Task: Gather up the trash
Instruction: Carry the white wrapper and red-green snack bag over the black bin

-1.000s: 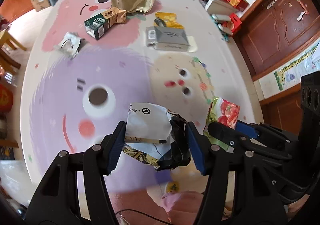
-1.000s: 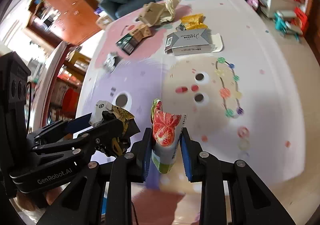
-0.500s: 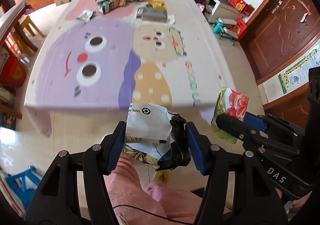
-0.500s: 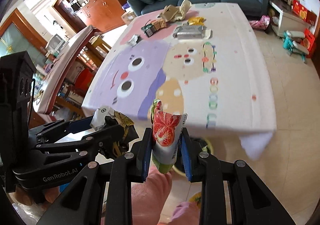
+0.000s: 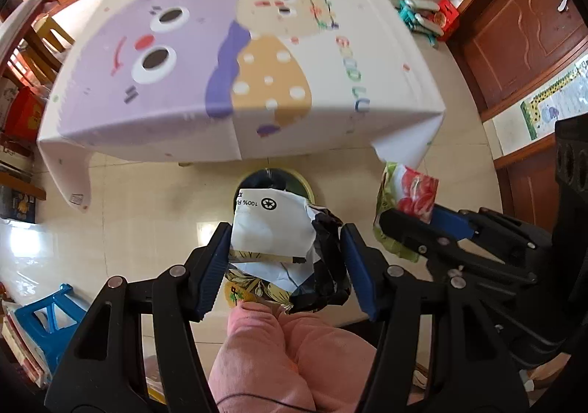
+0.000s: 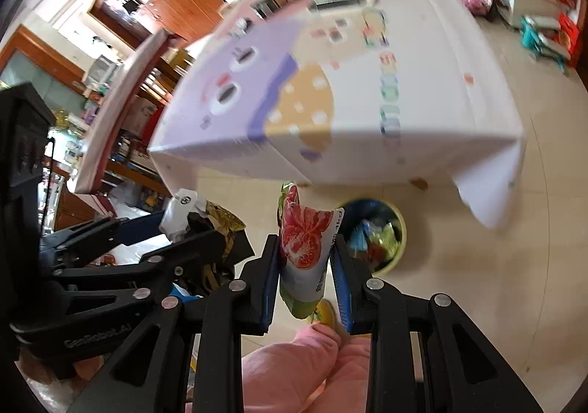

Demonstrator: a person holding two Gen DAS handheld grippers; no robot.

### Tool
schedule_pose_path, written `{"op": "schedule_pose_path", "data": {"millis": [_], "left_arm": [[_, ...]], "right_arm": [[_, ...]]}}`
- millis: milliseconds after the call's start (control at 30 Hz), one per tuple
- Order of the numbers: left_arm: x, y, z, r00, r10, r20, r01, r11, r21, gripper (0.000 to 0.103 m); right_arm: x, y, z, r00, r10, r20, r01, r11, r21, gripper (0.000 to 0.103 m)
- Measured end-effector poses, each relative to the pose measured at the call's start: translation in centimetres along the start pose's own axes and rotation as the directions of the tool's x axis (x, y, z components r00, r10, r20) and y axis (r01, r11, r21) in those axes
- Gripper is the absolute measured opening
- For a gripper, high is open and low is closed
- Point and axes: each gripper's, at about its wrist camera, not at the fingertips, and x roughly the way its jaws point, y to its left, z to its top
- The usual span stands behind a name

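The left gripper (image 5: 283, 258) clamped a crumpled white-and-black wrapper (image 5: 283, 240); the right gripper (image 6: 305, 273) pinched a tomato-print packet (image 6: 305, 251); both hovered above the yellow-rimmed bin (image 6: 395, 247) beside the table's near edge (image 5: 235, 141).

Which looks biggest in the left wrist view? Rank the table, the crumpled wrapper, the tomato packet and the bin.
1. Table.
2. Crumpled wrapper, though it sits very near the camera in the left gripper.
3. Tomato packet, in the right gripper.
4. Bin, mostly hidden behind the wrapper, so unsure.

Our left tongs (image 5: 284, 264) and right tongs (image 6: 305, 278): black frames, blue pads, silver screws; we wear pink trousers (image 5: 279, 358).
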Motion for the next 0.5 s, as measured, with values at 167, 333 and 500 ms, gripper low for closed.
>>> {"op": "schedule_pose_path", "data": {"millis": [167,333,500], "left_arm": [[5.0,0.5,-1.0,0.999,-0.033,-0.029,0.033,0.999,0.0,0.057],[11.0,1.9,-1.5,0.998,-0.045,-0.049,0.044,0.999,-0.019,0.057],[17.3,3.7,-1.4,0.996,-0.072,-0.056,0.069,0.996,-0.054,0.057]], "right_arm": [[4.5,-2.5,-1.8,0.999,-0.024,-0.033,0.026,0.998,0.058,0.027],[10.4,-5.2,-2.9,0.997,-0.056,-0.049,0.062,0.991,0.115,0.027],[16.6,-8.7,-3.8,0.998,-0.044,-0.051,0.053,0.979,0.197,0.027]]}}
